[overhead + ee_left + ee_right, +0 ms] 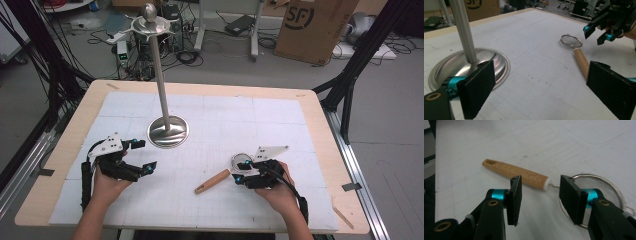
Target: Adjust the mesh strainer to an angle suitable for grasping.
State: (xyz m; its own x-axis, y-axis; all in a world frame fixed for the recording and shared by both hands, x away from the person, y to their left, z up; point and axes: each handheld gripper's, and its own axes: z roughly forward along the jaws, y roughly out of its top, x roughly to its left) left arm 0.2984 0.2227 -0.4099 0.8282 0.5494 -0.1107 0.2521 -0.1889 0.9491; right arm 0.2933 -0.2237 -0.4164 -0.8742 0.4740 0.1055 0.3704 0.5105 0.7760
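White gridded matting covers the counter (310,107). A strainer (220,178) lies near right of the stand (167,131). Spread wide, the right gripper (540,197) straddles its neck, seemingly about to clamp it; next comes closing squarely. The left gripper (142,156) hovers released.

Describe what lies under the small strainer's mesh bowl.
Under the strainer the white gridded mat shows through the mesh. The right hand-held gripper covers the bowl's near rim, so what lies there cannot be seen.
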